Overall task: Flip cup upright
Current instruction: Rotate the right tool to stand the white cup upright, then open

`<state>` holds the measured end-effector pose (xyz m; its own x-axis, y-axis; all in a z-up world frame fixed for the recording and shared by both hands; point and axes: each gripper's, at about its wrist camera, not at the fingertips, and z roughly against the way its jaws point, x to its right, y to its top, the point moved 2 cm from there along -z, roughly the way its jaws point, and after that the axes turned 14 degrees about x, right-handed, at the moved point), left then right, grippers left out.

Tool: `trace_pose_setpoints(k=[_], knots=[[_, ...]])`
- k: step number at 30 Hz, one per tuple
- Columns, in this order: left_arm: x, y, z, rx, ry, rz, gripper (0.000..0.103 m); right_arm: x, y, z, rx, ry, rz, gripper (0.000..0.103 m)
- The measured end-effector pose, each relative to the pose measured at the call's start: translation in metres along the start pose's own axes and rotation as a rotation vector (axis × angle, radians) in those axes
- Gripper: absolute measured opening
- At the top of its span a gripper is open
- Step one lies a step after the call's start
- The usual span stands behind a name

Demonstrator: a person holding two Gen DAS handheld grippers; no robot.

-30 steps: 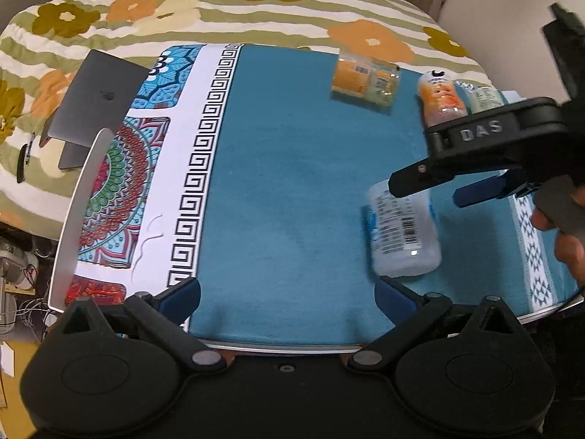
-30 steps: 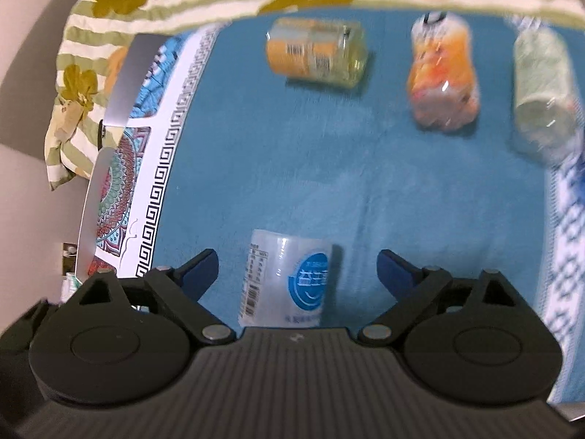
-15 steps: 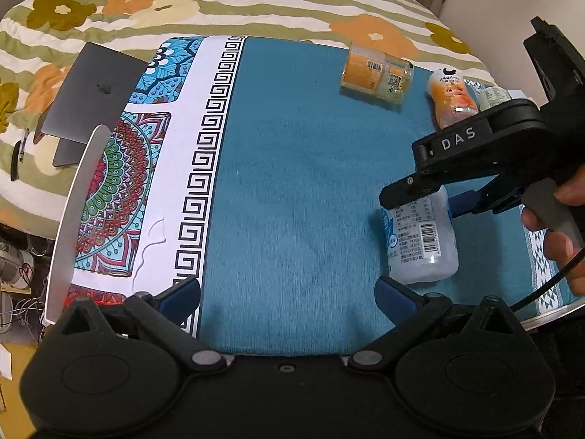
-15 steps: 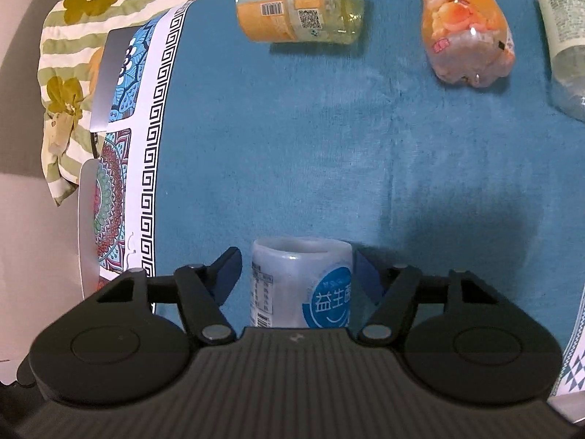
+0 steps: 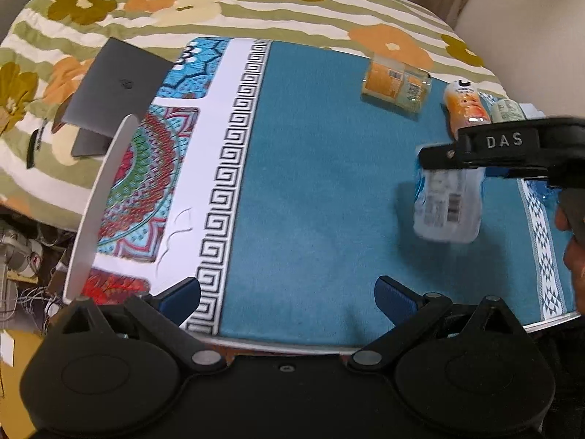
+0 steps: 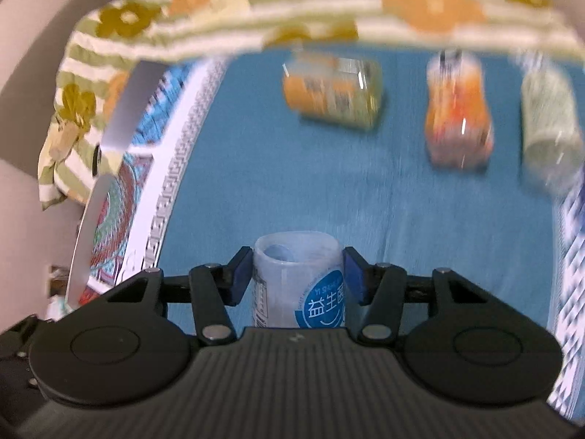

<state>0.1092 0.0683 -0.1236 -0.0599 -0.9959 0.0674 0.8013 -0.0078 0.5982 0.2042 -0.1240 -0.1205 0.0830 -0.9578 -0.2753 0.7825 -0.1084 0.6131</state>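
My right gripper (image 6: 298, 274) is shut on a clear plastic cup (image 6: 298, 285) with a white and blue label. Its blue pads press the cup's two sides. In the left wrist view the same cup (image 5: 448, 205) hangs tilted below the right gripper (image 5: 475, 168), lifted off the blue tablecloth (image 5: 310, 183), with a shadow under it. My left gripper (image 5: 287, 296) is open and empty, low over the near table edge, to the left of the cup.
Three more containers lie on their sides at the far end: a yellow-orange jar (image 6: 332, 91), an orange bottle (image 6: 457, 109) and a pale green one (image 6: 548, 124). A closed laptop (image 5: 113, 91) lies on the flowered cover at left.
The right gripper has closed on the cup and lifted it off the cloth, tipping it. The right wrist view is blurred by motion. The left gripper has barely moved.
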Motion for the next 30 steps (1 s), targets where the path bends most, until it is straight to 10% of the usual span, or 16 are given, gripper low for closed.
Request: trace_pose_setpoints(k=[16, 30], knots=[[-0.007, -0.063, 0.009, 0.058, 0.071, 0.051, 0.103, -0.024, -0.087, 0.02, 0.516, -0.06, 0.219, 0.07], [0.009, -0.087, 0.014, 0.063, 0.078, 0.073, 0.103, -0.024, -0.126, 0.036, 0.576, -0.036, 0.312, 0.073]])
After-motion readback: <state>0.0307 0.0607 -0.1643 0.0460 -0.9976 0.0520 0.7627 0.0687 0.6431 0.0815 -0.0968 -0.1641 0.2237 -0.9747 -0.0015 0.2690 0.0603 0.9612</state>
